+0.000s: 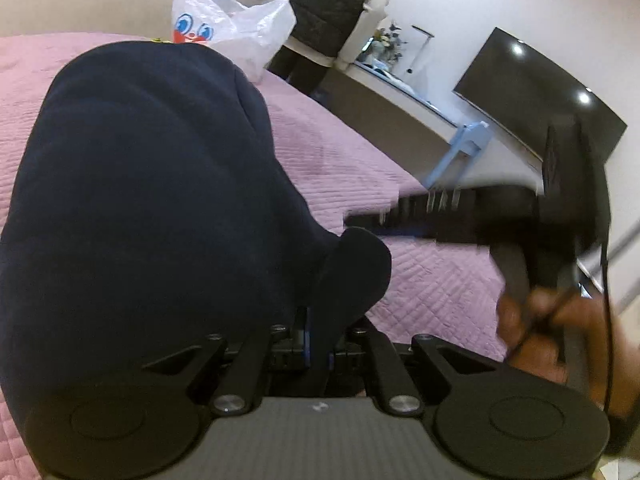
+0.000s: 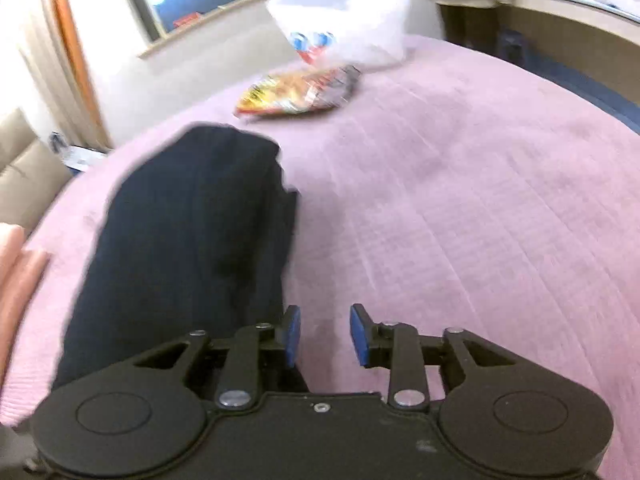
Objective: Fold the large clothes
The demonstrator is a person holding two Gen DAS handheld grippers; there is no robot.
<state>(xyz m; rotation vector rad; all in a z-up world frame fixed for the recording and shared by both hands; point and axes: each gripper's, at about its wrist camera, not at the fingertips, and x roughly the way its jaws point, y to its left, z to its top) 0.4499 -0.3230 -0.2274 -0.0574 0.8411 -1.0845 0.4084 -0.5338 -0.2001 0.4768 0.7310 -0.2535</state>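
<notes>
The dark navy garment [image 1: 152,208] is a thick, soft, matte knit, bunched into a rounded heap on the pink quilted bedspread [image 1: 420,280], whose stitched diamond pattern runs out to the bed's far edge. A fold of this cloth rises between the fingers of the left gripper [image 1: 318,344], which are clenched on it; the blue pads are almost wholly buried in the fabric.

From the right wrist the same garment [image 2: 192,232] lies as a long, folded strip toward the bed's left side, its upper edge squared off. The right gripper [image 2: 325,334] hangs over bare bedspread [image 2: 460,208] just beside the cloth, its blue-padded fingers [image 2: 360,334] parted and grasping nothing; the left pad seems to brush the garment's edge, though motion blur makes that uncertain.

Near the far edge of the bed stands a crinkled white plastic bag [image 1: 224,28] printed with cartoon eyes, and beside it a glossy yellow-and-red snack packet [image 2: 296,92]. Beyond the bed, a person in a black quilted vest [image 1: 336,12] stands at a long counter, with a dark wall-mounted screen [image 1: 540,108] and a light-blue stool [image 1: 460,152] nearby.
</notes>
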